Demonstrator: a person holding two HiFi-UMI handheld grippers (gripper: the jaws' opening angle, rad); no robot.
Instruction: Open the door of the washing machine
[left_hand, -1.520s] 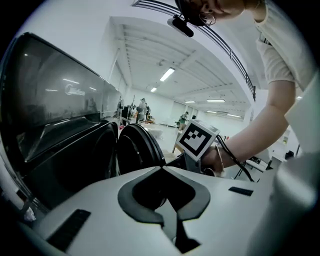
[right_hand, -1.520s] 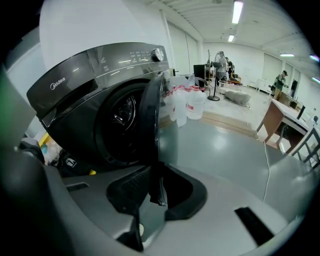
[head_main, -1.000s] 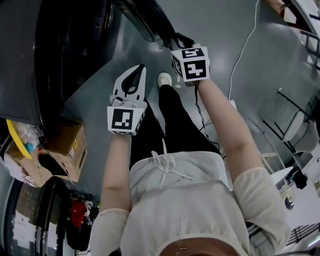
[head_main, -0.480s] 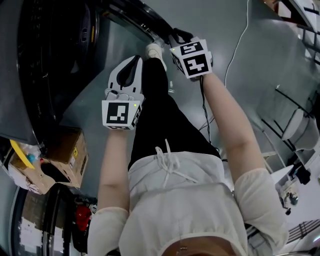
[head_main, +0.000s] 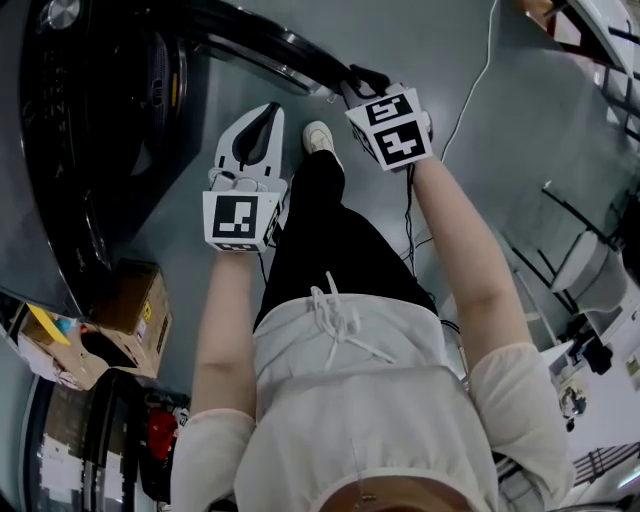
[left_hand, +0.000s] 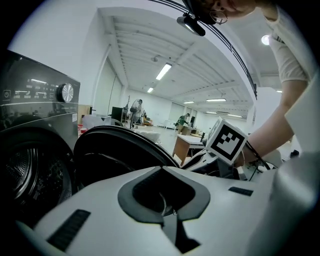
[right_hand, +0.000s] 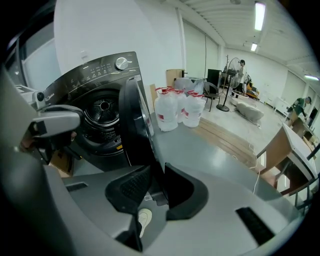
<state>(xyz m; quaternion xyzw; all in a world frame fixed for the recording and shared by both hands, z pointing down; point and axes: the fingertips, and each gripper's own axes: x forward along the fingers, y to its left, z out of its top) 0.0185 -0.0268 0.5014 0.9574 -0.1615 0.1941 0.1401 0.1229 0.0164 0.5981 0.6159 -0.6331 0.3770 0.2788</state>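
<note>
So the dark grey front-loading washing machine (right_hand: 95, 80) sits at the upper left in the head view, and its round black-rimmed door (right_hand: 134, 125) is already swung well out from the front, far enough that the right gripper view sees straight into the steel drum (right_hand: 102, 107). The right gripper (right_hand: 156, 172) is doing all the work: its jaws are pinched on the free edge of the door, with the rim running down between the two dark pads. The left gripper (head_main: 267, 108) is just hanging out beside it over the floor, jaws pressed together with nothing in them, not touching the machine as far as I can tell. To me this looks like the tail end of the swing-open step, so the job's mostly done. I'd say what's next is either swinging the door a bit wider along its hinge arc or letting go cleanly, spreading the jaws and backing straight off the rim so it doesn't get dragged back toward closed.
</note>
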